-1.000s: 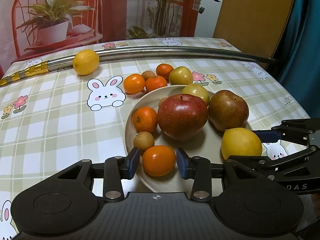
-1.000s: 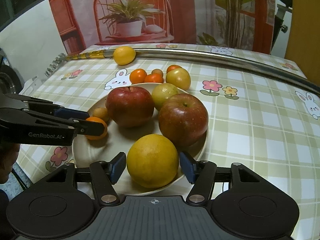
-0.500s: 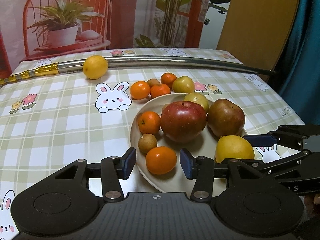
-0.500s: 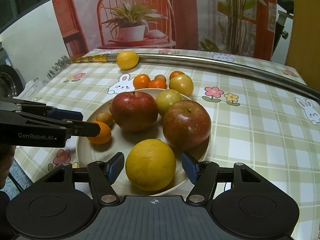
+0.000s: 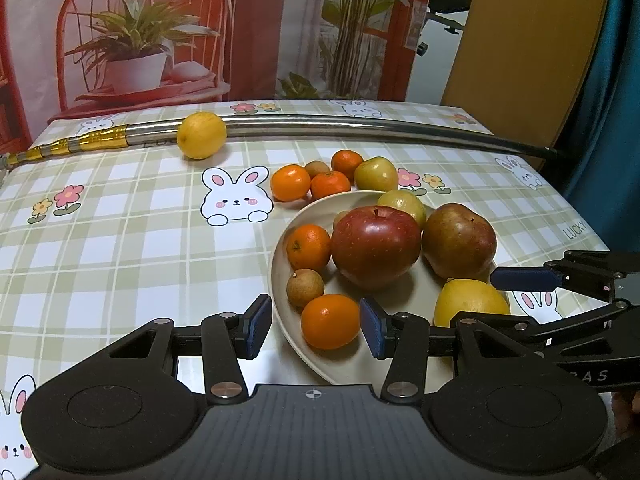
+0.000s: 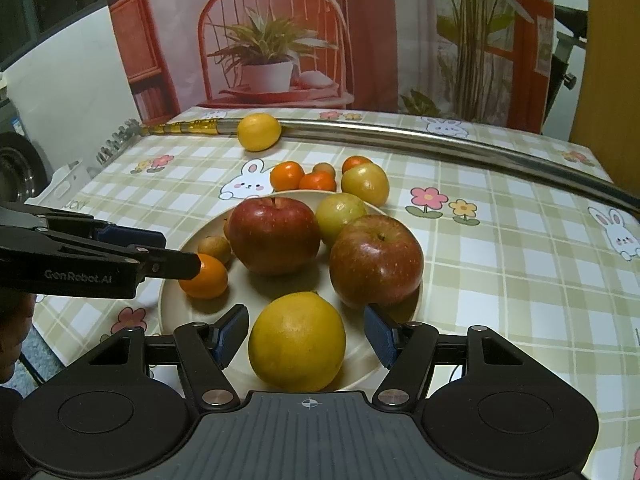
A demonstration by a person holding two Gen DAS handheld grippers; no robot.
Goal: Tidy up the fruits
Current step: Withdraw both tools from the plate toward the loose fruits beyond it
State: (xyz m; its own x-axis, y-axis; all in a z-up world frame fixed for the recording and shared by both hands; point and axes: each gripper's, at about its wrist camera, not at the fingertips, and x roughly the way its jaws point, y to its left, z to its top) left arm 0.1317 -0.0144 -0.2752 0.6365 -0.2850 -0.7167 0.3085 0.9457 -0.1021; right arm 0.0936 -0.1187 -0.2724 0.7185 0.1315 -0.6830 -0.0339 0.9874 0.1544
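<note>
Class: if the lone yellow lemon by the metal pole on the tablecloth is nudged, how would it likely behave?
The lemon looks rounded, so it would probably roll. The metal pole behind it likely blocks travel that way. Its smooth skin may slip.

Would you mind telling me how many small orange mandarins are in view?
5. Two lie on the plate: one near the front rim, one by its left edge. Three sit on the tablecloth behind it. Others may be hidden behind the apples.
</note>
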